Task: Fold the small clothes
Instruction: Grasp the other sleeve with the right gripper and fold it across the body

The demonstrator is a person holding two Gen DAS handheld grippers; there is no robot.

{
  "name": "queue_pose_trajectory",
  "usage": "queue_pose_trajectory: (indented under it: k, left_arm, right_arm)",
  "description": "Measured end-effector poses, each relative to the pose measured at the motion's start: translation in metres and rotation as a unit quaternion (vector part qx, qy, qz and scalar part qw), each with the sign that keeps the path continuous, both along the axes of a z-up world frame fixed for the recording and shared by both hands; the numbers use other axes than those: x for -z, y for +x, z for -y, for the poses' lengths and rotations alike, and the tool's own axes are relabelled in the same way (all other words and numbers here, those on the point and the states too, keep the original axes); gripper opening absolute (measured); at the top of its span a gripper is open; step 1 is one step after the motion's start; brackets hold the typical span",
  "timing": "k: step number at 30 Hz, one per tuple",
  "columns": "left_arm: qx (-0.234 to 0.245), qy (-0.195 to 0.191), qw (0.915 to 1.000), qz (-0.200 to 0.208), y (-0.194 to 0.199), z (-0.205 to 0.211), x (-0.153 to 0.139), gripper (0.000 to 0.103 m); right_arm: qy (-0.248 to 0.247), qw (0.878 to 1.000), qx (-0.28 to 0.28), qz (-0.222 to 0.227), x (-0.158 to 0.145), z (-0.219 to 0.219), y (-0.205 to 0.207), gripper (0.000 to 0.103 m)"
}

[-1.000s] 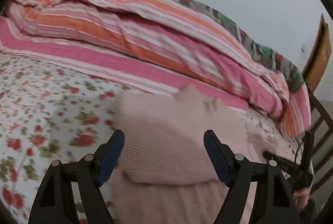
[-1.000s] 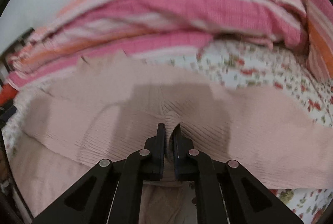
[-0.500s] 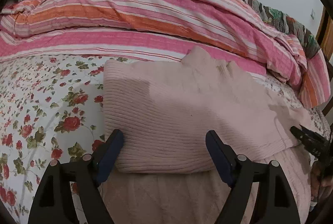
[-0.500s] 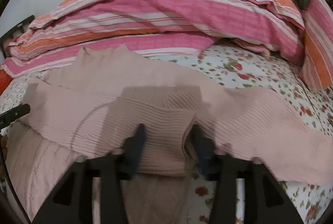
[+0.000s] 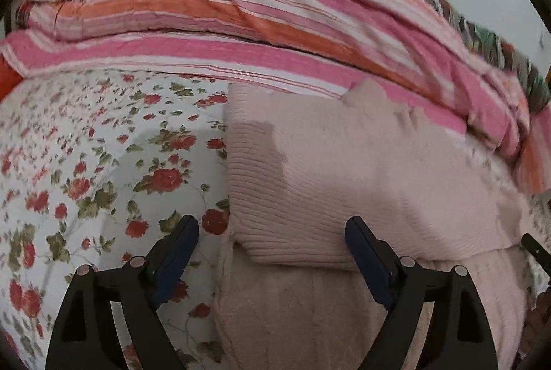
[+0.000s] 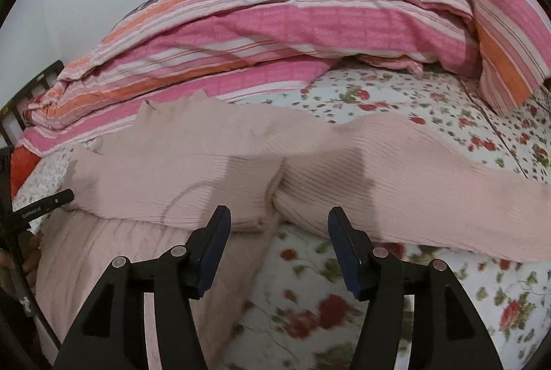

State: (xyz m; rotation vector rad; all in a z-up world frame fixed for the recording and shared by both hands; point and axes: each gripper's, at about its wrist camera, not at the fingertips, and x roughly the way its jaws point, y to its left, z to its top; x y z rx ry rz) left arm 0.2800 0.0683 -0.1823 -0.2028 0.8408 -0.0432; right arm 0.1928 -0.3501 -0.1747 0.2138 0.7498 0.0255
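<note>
Pink sweater (image 5: pixel 361 177) flat on the flowered bed (image 5: pixel 86 163), one sleeve (image 6: pixel 430 198) lying out sideways — probably next to fold in. Left tool (image 5: pixel 272 242) spread wide, gripping nothing, over the folded edge; right tool (image 6: pixel 279 232) likewise spread, empty — apparently between grabs.

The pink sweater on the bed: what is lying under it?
Under the pink sweater the floral bedsheet shows on both sides. Its folded sleeve lies across the body. Whatever is beneath the middle is covered.
</note>
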Motion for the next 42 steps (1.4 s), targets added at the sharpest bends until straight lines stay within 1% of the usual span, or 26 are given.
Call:
queue_pose_trajectory:
  k: [4, 7, 9, 10, 11, 14, 17, 19, 22, 26, 28, 30, 31, 32, 33, 34, 36, 38, 40, 42]
  left_arm:
    - [0.0, 0.0, 1.0, 0.005, -0.002, 0.0, 0.0, 0.086]
    - [0.002, -0.002, 1.0, 0.006, -0.002, 0.002, -0.001, 0.086]
    - [0.004, -0.011, 0.9999, 0.009, -0.002, 0.001, -0.002, 0.086]
    - [0.003, -0.014, 0.9998, 0.011, -0.002, 0.0, -0.002, 0.086]
    - [0.004, -0.018, 0.9998, 0.012, -0.002, -0.001, -0.002, 0.086]
    - [0.008, -0.025, 0.9996, 0.013, -0.002, -0.001, -0.002, 0.086]
    - [0.012, -0.025, 0.9995, 0.013, -0.002, 0.0, -0.001, 0.086]
    - [0.015, -0.027, 0.9994, 0.013, -0.002, 0.001, -0.001, 0.086]
    - [0.018, -0.034, 0.9992, 0.012, 0.0, -0.001, 0.001, 0.086]
    - [0.021, -0.022, 0.9995, 0.011, 0.002, 0.003, 0.002, 0.086]
    - [0.025, -0.019, 0.9995, 0.01, 0.003, 0.005, 0.002, 0.086]
    - [0.026, -0.021, 0.9994, 0.01, 0.004, 0.004, 0.002, 0.086]
    - [0.026, -0.023, 0.9993, 0.01, 0.004, 0.003, 0.002, 0.086]
    - [0.026, -0.025, 0.9993, 0.011, 0.004, 0.002, 0.002, 0.086]
    - [0.026, -0.026, 0.9993, 0.011, 0.003, 0.001, 0.002, 0.086]
    - [0.026, -0.027, 0.9992, 0.012, 0.003, 0.001, 0.002, 0.086]
    - [0.026, -0.028, 0.9992, 0.012, 0.003, 0.0, 0.002, 0.086]
    - [0.027, -0.031, 0.9991, 0.013, 0.003, -0.001, 0.002, 0.086]
    - [0.026, -0.038, 0.9988, 0.015, 0.002, -0.003, 0.001, 0.086]
    - [0.022, -0.057, 0.998, 0.02, -0.001, -0.008, 0.0, 0.086]
  right_arm:
    - [0.0, 0.999, 0.045, -0.009, -0.014, 0.032, -0.005, 0.058]
    - [0.01, 0.997, 0.074, -0.008, -0.023, 0.068, -0.019, 0.058]
    - [0.0, 0.995, 0.097, -0.006, -0.026, 0.094, -0.035, 0.064]
    - [-0.002, 0.994, 0.112, -0.004, -0.025, 0.108, -0.044, 0.071]
    - [-0.001, 0.991, 0.132, -0.003, -0.021, 0.125, -0.056, 0.074]
    - [0.019, 0.986, 0.166, -0.01, -0.007, 0.163, -0.08, 0.074]
    - [0.04, 0.982, 0.183, -0.025, 0.016, 0.194, -0.098, 0.074]
    - [0.057, 0.981, 0.184, -0.013, 0.026, 0.209, -0.108, 0.074]
    - [0.084, 0.979, 0.188, 0.015, 0.03, 0.225, -0.116, 0.074]
    - [0.111, 0.97, 0.215, 0.019, 0.029, 0.241, -0.11, 0.074]
    - [0.109, 0.967, 0.228, 0.022, 0.027, 0.245, -0.11, 0.074]
    - [0.095, 0.965, 0.241, 0.026, 0.025, 0.248, -0.106, 0.067]
    - [0.08, 0.964, 0.254, 0.024, 0.024, 0.25, -0.104, 0.05]
    - [0.063, 0.962, 0.267, 0.019, 0.024, 0.252, -0.1, 0.022]
    - [0.05, 0.961, 0.273, 0.012, 0.025, 0.254, -0.097, 0.009]
    - [0.051, 0.961, 0.27, 0.006, 0.026, 0.256, -0.094, 0.007]
    - [0.048, 0.96, 0.275, 0.011, 0.02, 0.256, -0.094, 0.006]
    - [0.022, 0.96, 0.277, 0.02, 0.006, 0.247, -0.091, 0.006]
    - [-0.007, 0.96, 0.276, 0.037, -0.016, 0.234, -0.088, 0.006]
    - [-0.024, 0.962, 0.268, 0.055, -0.038, 0.219, -0.082, 0.006]
